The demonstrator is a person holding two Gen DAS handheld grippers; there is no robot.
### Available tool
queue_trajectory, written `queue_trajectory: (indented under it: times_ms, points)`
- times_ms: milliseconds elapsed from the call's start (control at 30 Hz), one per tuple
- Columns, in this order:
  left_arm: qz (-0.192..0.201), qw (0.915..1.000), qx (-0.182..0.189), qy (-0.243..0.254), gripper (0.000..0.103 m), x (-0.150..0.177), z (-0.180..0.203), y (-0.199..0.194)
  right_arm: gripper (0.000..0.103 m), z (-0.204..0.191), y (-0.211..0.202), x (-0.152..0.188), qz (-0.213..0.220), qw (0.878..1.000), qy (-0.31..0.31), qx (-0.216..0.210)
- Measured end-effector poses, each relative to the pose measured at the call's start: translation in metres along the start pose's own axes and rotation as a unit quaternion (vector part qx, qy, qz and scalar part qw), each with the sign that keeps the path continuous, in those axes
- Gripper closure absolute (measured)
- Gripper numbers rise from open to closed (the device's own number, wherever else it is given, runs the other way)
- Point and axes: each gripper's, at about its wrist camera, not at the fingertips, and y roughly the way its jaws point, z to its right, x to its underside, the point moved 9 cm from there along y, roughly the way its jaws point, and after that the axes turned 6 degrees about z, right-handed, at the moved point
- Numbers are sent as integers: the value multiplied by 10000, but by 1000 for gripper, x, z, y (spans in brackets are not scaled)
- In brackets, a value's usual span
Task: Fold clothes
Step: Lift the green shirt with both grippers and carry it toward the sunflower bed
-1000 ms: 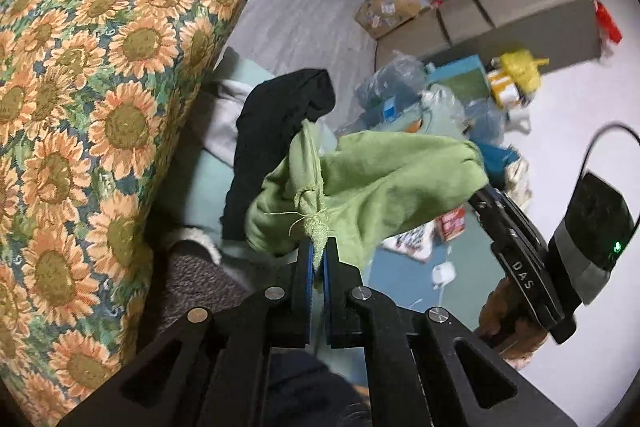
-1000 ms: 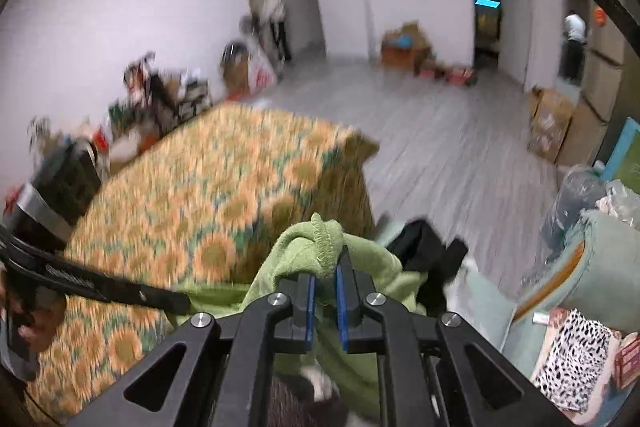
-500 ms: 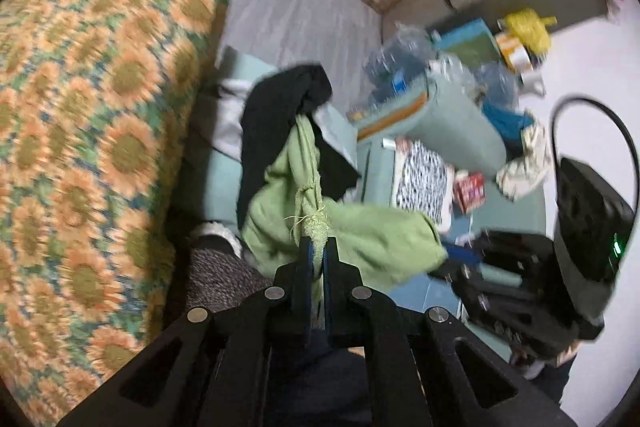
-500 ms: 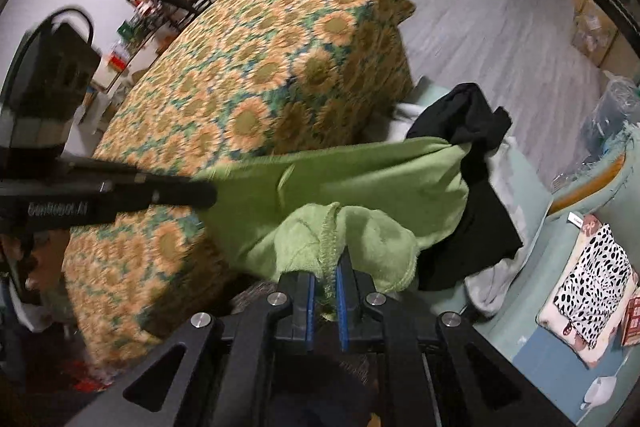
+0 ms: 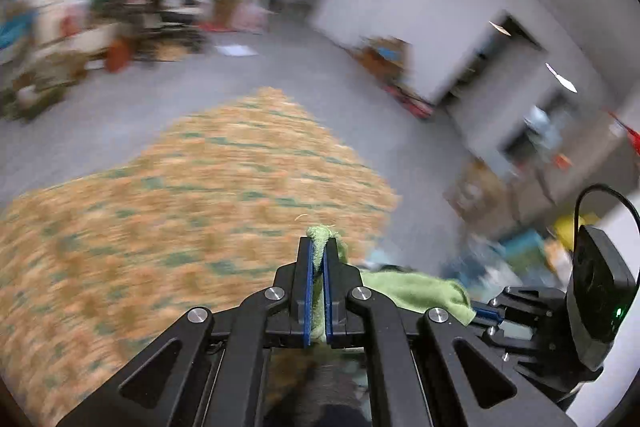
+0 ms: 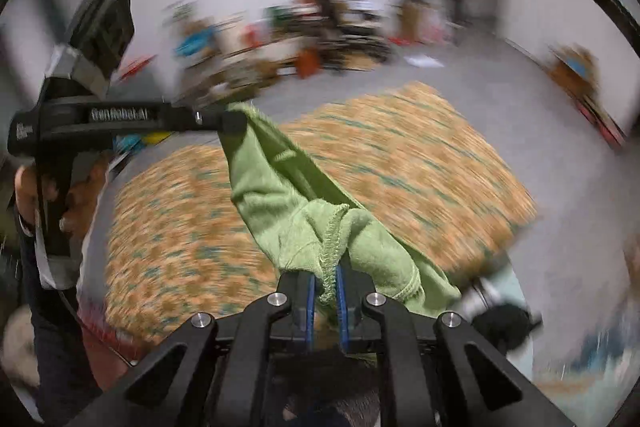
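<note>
Above the near edge of the sunflower-patterned table (image 6: pixel 400 163), the green garment (image 6: pixel 288 203) hangs stretched in the air, its hem clamped in the right gripper (image 6: pixel 326 291) and a corner pinched tight in the left gripper (image 5: pixel 317 267). Both holds look shallow, so a hard tug could pull an edge free; the slack lower part may also bunch instead of spreading flat. A black garment (image 6: pixel 504 323) and other clothes lie just off the table's right edge, where the trailing cloth might snag. Clutter along the far wall is too blurred to name.
</note>
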Motion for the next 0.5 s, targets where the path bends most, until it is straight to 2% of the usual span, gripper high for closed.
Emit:
queue_trajectory:
  times_ms: [67, 133, 233, 300, 367, 400, 433, 467, 500]
  points:
    - [-53, 9983, -500, -297, 99, 14, -58, -13, 94, -36, 37, -9, -207, 9986, -231, -425]
    - [-274, 9939, -867, -632, 99, 44, -114, -4, 93, -75, 89, -8, -548, 9931, -368, -970]
    - [-781, 9815, -1292, -1178, 99, 102, -193, 28, 93, -112, 172, 27, -1272, 9807, -351, -1443]
    - [-1161, 9713, -1408, -1525, 99, 145, -232, 58, 90, -126, 223, 62, -1818, 9712, -323, -1505]
    - [-1459, 9608, -1436, -1867, 99, 181, -264, 82, 80, -133, 266, 99, -2311, 9622, -258, -1414]
    - [-1570, 9549, -1428, -2075, 99, 194, -276, 91, 78, -135, 280, 112, -2473, 9585, -247, -1393]
    - [-1653, 9500, -1400, -2247, 99, 204, -285, 97, 71, -136, 291, 126, -2644, 9543, -228, -1373]
    - [-1708, 9462, -1368, -2385, 98, 211, -292, 102, 63, -135, 301, 141, -2821, 9498, -181, -1337]
    - [-1702, 9450, -1330, -2456, 94, 215, -297, 103, 60, -133, 306, 151, -2925, 9471, -122, -1316]
